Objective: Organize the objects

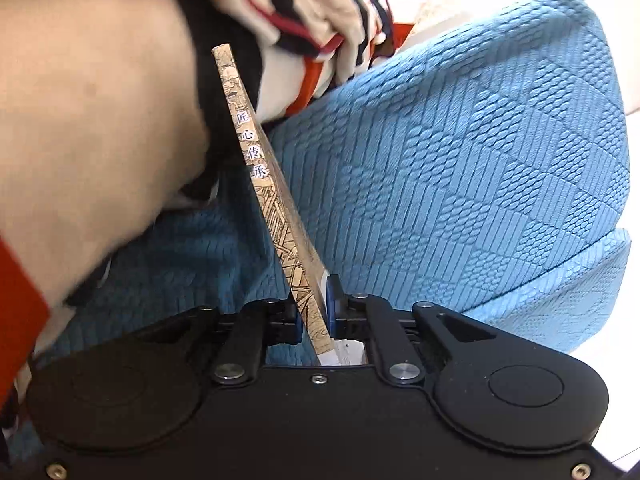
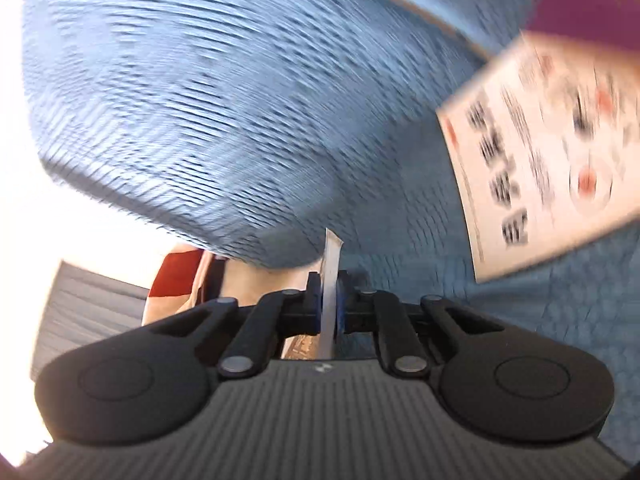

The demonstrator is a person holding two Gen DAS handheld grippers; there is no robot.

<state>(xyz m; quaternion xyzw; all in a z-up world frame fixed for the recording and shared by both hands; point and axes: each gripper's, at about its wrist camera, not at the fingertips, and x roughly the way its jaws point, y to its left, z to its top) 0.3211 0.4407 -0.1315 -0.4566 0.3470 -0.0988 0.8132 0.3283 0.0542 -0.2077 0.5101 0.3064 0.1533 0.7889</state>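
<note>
Left wrist footage showed the left gripper (image 1: 316, 312) clamped on a thin book (image 1: 264, 184), whose tan, line-drawn spine with four printed characters was seen edge-on, rising from between the blue pads up and to the left. The book's white page block was visible just behind the pads, close to the gripper body. Under and behind the book, a blue textured cushion (image 1: 460, 168) filled most of the view, its surface embossed in patches of ribbed and scaled pattern. To the left, a blurred pale form was seen beside the book; what it was could not be told. A bundle of striped cloth (image 1: 320, 12) in red, cream and dark bands was seen at the top, lying against the cushion's upper edge.

Right wrist footage was heavily smeared by motion. The right gripper (image 2: 329, 304) was seen with its jaws drawn together on a thin white sheet-like edge (image 2: 331, 264) that stood up between the blue pads; whether this was a page, a card or part of a cover could not be made out. The same blue cushion (image 2: 208, 112) was seen above and behind it. At the right, a white printed cover (image 2: 548, 160) with dark characters and red circular marks was seen, tilted, apart from the gripper.
</note>
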